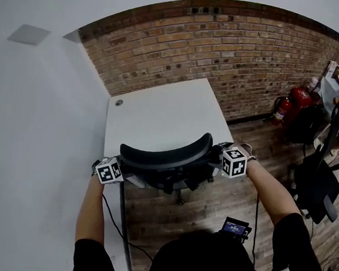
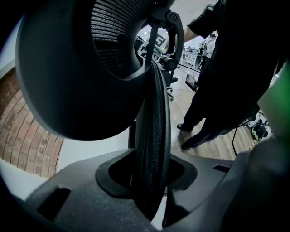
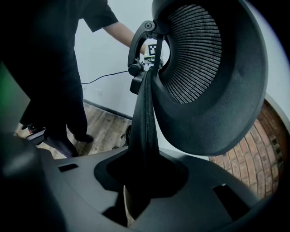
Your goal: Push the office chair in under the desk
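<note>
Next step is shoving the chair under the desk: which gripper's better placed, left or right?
Neither clearly: left gripper and right gripper each clamp an opposite end of the backrest, desk straight ahead. Push with both evenly; one alone would likely swivel the chair.

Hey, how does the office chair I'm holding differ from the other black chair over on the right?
The office chair is at the white desk's near edge. The other chair stands out on the wooden floor, apart from that desk. The office chair is clamped at the two ends of its back by the left gripper and right gripper. The other chair has nothing gripping it. Both are black.
</note>
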Motion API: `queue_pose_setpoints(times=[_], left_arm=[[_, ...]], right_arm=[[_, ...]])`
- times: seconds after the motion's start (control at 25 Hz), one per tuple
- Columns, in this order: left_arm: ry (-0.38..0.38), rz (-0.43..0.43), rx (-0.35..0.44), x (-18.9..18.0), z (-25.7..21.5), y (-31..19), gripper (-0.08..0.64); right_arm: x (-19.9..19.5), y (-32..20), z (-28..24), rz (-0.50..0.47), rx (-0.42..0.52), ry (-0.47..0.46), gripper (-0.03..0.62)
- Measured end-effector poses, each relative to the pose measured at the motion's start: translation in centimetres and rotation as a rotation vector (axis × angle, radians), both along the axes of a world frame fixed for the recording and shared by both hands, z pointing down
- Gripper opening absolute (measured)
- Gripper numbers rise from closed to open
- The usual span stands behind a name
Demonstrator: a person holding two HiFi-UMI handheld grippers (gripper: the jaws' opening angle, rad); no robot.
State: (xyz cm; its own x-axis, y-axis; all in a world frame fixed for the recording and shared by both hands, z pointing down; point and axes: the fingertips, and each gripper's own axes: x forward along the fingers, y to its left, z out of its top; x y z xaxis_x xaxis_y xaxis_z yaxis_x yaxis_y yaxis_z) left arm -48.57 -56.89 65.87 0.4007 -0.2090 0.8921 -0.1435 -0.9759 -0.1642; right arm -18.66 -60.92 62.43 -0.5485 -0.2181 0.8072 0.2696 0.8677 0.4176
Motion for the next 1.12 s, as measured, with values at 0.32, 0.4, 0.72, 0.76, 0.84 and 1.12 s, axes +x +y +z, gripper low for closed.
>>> queue_pose_setpoints(times=[0.32, 0.4, 0.72, 0.76, 0.84, 1.12], left_arm=[[0.007, 0.002, 0.008, 0.3, -0.1, -1.2, 0.15], [0.009, 0.007, -0.003, 0.5, 0.0, -1.2, 0.15], [0.009, -0.007, 0.004, 0.5, 0.0, -1.5, 0.15], [0.008, -0.008, 0.005, 0.6, -0.1, -1.7, 0.15], [0.009, -0.004, -0.002, 0.9, -0.2, -2.0, 0.15], [0.059, -0.001, -0.015, 2.6, -0.5, -2.4, 0.152]], right_arm=[[0.3, -1.2, -0.1, -0.002, 0.002, -0.004, 0.092], [0.3, -1.4, -0.1, -0.007, 0.004, -0.006, 0.092], [0.4, -1.8, -0.1, -0.021, 0.015, -0.008, 0.092], [0.5, -2.0, -0.1, -0.021, 0.014, -0.007, 0.091], [0.7, -2.5, -0.1, -0.019, 0.009, -0.002, 0.092], [1.7, -3.9, 0.0, -0.028, -0.009, 0.006, 0.097]])
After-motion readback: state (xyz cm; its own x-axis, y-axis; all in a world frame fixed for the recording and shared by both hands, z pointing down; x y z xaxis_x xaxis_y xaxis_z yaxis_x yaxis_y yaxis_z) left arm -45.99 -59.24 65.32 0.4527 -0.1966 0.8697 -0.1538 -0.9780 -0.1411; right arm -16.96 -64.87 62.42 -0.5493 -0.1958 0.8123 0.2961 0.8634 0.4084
